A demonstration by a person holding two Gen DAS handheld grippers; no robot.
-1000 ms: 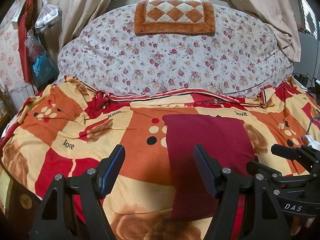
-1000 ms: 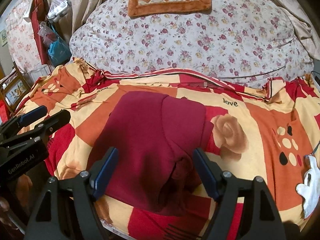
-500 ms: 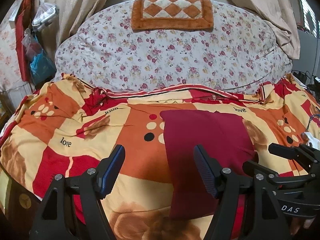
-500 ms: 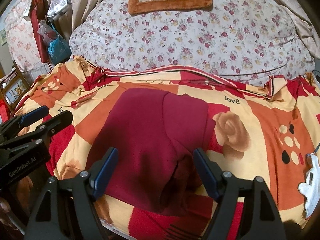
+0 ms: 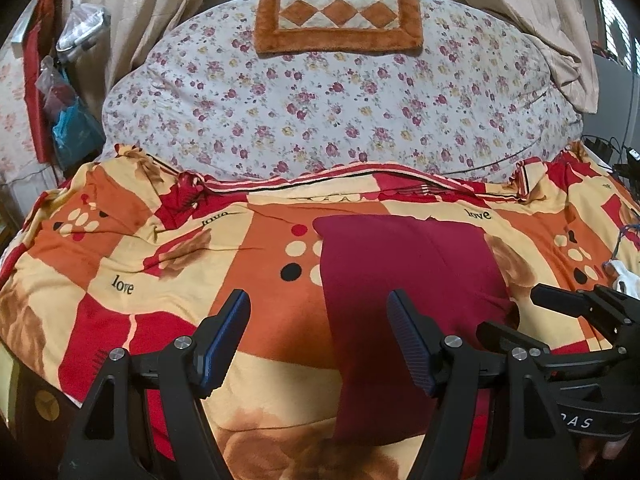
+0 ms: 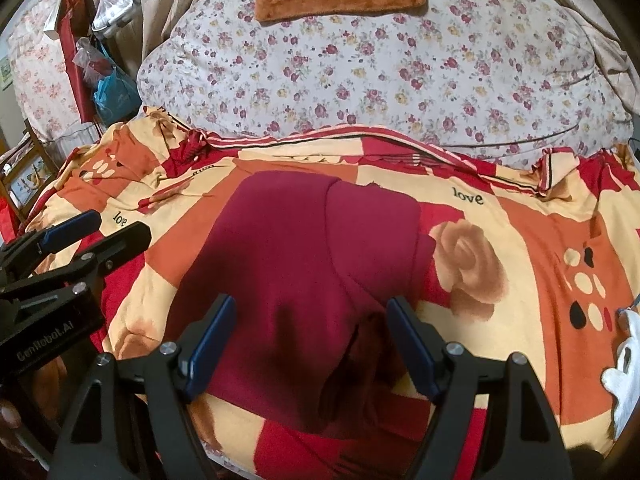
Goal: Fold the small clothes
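A dark red knitted garment (image 5: 400, 280) lies folded flat on the patterned blanket (image 5: 140, 264). In the right wrist view the garment (image 6: 296, 272) shows one side lapped over its middle, with a rumpled tuck at its near right. My left gripper (image 5: 319, 322) hovers open over the garment's near left edge, nothing between its pads. My right gripper (image 6: 310, 330) hangs open above the garment's near end, also holding nothing. Each gripper shows in the other's view: the right one (image 5: 560, 320) at the right edge, the left one (image 6: 88, 228) at the left edge.
A big floral quilt (image 5: 328, 108) is heaped behind the blanket, with an orange chequered mat (image 5: 340, 16) on top. Bags (image 5: 68, 120) hang at the far left. A white cloth (image 6: 624, 364) lies at the blanket's right edge, and cables (image 5: 608, 152) sit at the far right.
The left wrist view has tipped slightly, so the bed sits a little higher in the picture. Both grippers keep the same opening and the garment has not moved.
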